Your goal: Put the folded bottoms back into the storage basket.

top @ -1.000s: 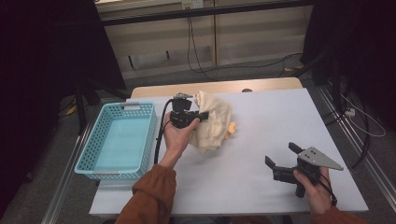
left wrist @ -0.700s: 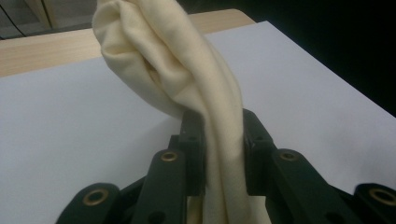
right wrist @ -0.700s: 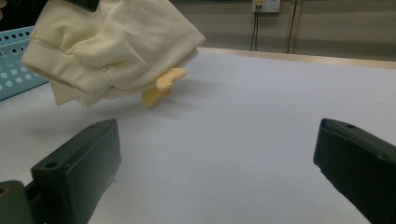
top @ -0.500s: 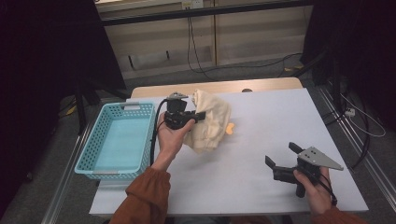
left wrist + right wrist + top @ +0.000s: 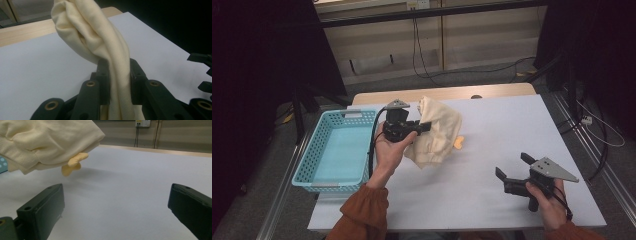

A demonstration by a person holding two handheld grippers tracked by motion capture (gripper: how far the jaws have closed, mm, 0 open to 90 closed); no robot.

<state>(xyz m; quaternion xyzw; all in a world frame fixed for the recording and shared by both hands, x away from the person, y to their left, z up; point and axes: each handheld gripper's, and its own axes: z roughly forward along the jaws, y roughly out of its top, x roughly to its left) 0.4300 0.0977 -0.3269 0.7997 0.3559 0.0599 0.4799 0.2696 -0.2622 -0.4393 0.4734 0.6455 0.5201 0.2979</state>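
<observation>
The left tongs [image 5: 424, 126], held in a raised hand with the forearm coming up from the worktop's near edge, are clamped on a bunched fold of the soft cream-yellow cloth garment [image 5: 438, 131], which hangs near the far edge of the pale grey worktop [image 5: 492, 140], just beside the light blue plastic lattice basket [image 5: 337, 150] at the left edge. The right tongs [image 5: 515, 167] rest low near the near right corner, gripped from behind by the hand, pointing left with jaws spread wide and empty.
</observation>
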